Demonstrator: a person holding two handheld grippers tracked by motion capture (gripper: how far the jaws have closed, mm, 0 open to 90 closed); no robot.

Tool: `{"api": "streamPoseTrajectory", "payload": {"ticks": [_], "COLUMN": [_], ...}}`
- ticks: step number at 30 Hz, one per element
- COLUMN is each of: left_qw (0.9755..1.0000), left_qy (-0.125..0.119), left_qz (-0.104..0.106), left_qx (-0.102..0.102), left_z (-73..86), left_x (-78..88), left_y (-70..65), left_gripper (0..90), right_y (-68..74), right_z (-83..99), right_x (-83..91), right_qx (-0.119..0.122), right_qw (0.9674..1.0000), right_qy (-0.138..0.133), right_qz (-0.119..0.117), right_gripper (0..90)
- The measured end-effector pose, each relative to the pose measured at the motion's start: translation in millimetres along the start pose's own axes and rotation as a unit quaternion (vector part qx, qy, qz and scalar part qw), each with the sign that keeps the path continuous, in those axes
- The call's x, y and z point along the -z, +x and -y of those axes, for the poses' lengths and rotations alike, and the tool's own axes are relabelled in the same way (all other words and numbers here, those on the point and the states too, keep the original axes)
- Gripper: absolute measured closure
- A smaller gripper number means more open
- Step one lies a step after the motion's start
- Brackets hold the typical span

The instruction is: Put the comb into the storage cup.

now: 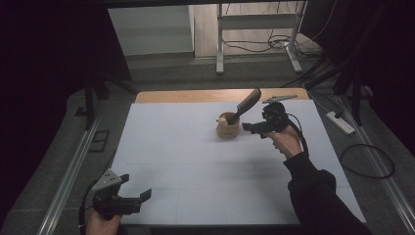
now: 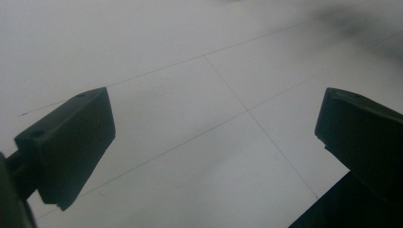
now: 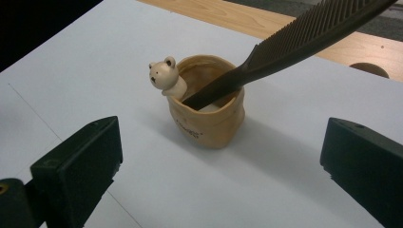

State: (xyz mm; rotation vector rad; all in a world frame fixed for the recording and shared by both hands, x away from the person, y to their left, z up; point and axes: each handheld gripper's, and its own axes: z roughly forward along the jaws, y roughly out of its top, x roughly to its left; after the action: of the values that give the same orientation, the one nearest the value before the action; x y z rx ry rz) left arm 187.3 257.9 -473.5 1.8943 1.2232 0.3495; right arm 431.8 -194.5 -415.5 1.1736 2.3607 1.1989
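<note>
— Step in hand?
— Looks like a reach for the cup (image 1: 228, 127), centre of the high frame, on the table (image 1: 166, 147). Right gripper (image 1: 255, 128) just beside it, jaws spread wide, nothing held.
— How to do it well?
— Best to come in level, straddle the cup's body below the rim, stay clear of the comb (image 1: 247, 104) leaning out toward upper right, and close gently; probably tips easily with that weight.
— Left gripper (image 1: 138, 198)?
— Lower left, parked over bare table, jaws apart, empty.
— Counts?
— One cup, one comb, one small bear (image 3: 166, 75) at the rim, two grippers.
</note>
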Motion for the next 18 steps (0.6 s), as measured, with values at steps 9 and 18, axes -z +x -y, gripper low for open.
{"api": "streamPoseTrajectory", "payload": {"ticks": [9,18], "left_qw": [1.0000,0.9999], "left_qy": [-0.008,-0.011], "left_qz": [-0.003,-0.008], "left_qx": [-0.004,-0.005], "left_z": [0.2,0.4], "left_x": [1.6,2.7], "left_y": [-0.5,-0.4], "left_gripper": [0.0,0.0], "right_y": [5.1,10.0], "right_z": [2.8,10.0], "right_x": [10.4,13.9], "right_qx": [0.006,0.019], "right_qw": [1.0000,0.9998], "right_qy": [-0.007,-0.005], "right_qz": [-0.002,0.005], "right_gripper": [0.1,0.0]}}
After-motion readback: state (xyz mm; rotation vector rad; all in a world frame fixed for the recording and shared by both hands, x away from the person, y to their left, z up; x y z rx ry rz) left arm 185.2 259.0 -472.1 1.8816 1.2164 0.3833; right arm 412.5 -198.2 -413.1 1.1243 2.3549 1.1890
